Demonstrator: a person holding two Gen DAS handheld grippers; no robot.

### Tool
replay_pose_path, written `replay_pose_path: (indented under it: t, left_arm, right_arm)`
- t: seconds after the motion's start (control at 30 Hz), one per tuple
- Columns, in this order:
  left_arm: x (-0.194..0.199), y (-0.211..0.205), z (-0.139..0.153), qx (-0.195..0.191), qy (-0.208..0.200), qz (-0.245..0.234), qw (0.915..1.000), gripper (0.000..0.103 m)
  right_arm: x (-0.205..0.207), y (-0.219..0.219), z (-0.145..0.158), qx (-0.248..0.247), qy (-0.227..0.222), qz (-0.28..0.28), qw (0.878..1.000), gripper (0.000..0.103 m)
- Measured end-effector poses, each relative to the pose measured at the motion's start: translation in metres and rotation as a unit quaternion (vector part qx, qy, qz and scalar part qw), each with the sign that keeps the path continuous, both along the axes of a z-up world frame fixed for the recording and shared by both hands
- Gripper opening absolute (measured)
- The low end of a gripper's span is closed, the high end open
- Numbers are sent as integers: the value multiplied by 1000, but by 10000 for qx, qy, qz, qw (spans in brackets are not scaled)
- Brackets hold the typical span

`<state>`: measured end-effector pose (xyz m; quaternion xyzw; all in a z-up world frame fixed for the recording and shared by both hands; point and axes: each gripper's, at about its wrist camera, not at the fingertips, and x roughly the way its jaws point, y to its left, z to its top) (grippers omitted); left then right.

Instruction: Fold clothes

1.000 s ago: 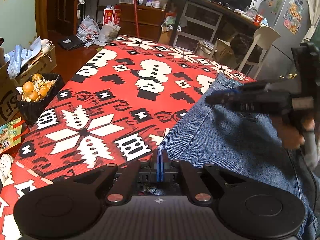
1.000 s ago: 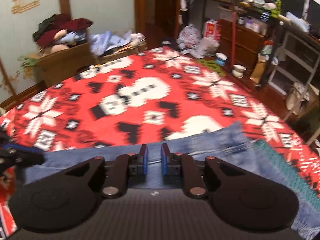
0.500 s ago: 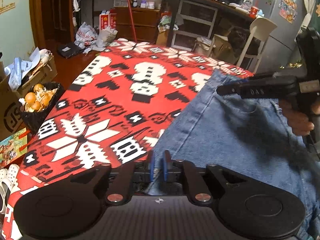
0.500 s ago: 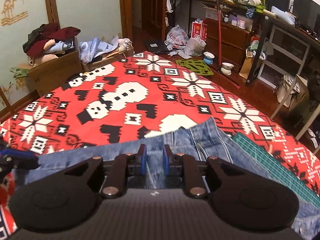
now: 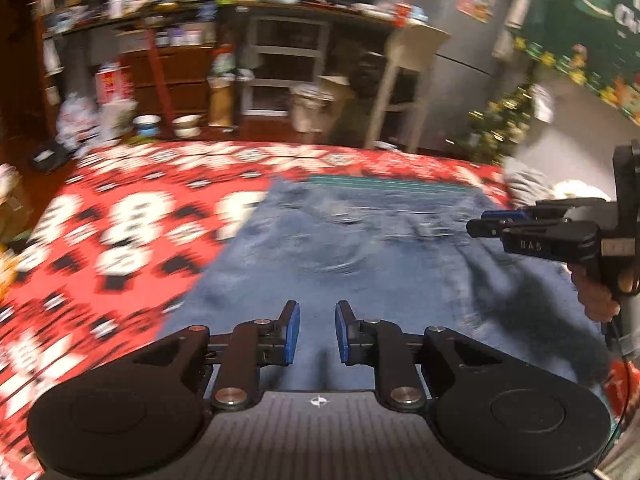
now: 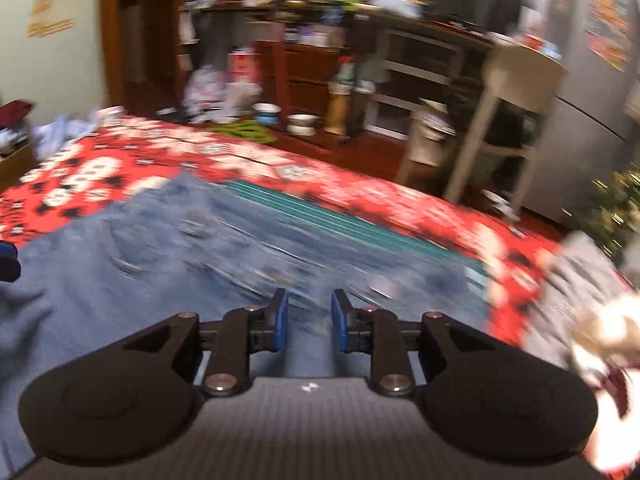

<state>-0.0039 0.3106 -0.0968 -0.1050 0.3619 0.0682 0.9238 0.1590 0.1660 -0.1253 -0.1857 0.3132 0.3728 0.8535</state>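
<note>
Blue jeans [image 5: 360, 264] lie spread flat on the red patterned tablecloth [image 5: 120, 240]. My left gripper [image 5: 317, 332] hovers open over the near part of the denim with nothing between its fingers. At the right edge of the left wrist view a hand holds the right gripper [image 5: 486, 220] above the jeans. In the right wrist view the jeans [image 6: 160, 264] fill the lower left, and the right gripper [image 6: 306, 320] stands open above them, empty. Both views are motion-blurred.
A green striped mat [image 6: 340, 220] lies under the far edge of the jeans. Other clothes [image 6: 580, 280] are piled at the table's right end. Beyond the table stand a white chair [image 5: 400, 80], cluttered shelves [image 5: 280, 60] and bowls on the floor [image 6: 280, 116].
Both grippers have opened wider and let go of the denim. Both cameras have swung to the right, and the jeans now lie flat.
</note>
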Motion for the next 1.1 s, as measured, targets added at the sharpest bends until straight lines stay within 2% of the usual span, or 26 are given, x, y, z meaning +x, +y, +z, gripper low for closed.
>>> replay_pose_path:
  t: [0.13,0.2,0.27,0.5,0.67,0.8,0.9,1.1]
  left_arm:
    - [46,-33,-7,43,87,-427,9990,18]
    - [69,-49,-11,69,135,-634,9979,18]
    - [91,-64,-15,100,196,-801,9965,18]
    - [141,-83,-27,58,351,-829,9959,18]
    - [152,-79,-33,-21,454,-804,9957,18]
    - [158,-81,-32,16,426,-865,9953,18]
    - [163,-83,-32,48,402,-901,9951,18]
    - [174,-84,-29,-93,348,-919,9951,16]
  right_arm:
    - [17,-49,-12,-81,43,-429,9990,22]
    - [25,-63,-17,-101,87,-528,9985,13]
    - [34,-75,-20,-74,77,-620,9980,13]
    - [73,-83,-18,224,139,-690,9973,3]
    - [99,-67,-29,82,283,-568,9979,3]
    - [115,-70,-37,172,142,-693,9973,0]
    - [124,-74,-36,306,428,-849,9950,0]
    - [106,-71,-25,322,374,-663,9966,3]
